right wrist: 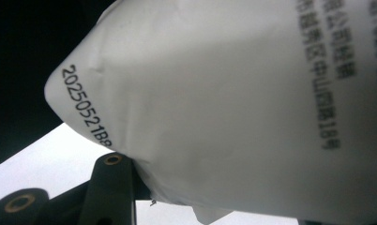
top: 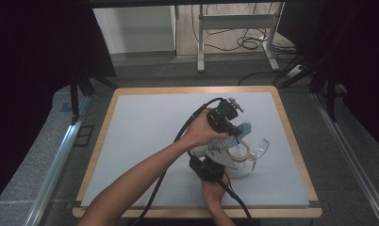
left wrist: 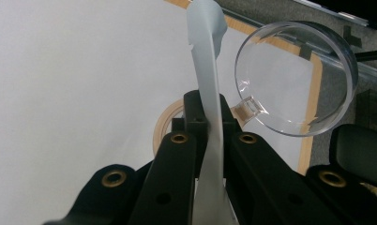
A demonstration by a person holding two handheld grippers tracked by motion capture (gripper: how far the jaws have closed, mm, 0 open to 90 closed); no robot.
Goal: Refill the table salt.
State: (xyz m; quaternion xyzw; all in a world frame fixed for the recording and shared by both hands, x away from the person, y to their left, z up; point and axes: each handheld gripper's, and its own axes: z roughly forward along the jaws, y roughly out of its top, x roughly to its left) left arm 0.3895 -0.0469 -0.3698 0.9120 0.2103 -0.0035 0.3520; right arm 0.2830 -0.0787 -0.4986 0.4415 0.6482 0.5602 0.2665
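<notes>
At mid-table the soft, light white bag (right wrist: 233,103) sits gripped by the right gripper (right wrist: 130,187) over a clear cup (left wrist: 297,77), its thin slippery top edge (left wrist: 207,84) clamped in the closed left gripper (left wrist: 210,136), best held near seams.

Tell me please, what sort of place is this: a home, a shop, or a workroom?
Probably a recording workroom or lab. A wood-edged table with a plain grey top stands between black curtains, with metal rails alongside, and loose black cables lie on the floor behind.
</notes>
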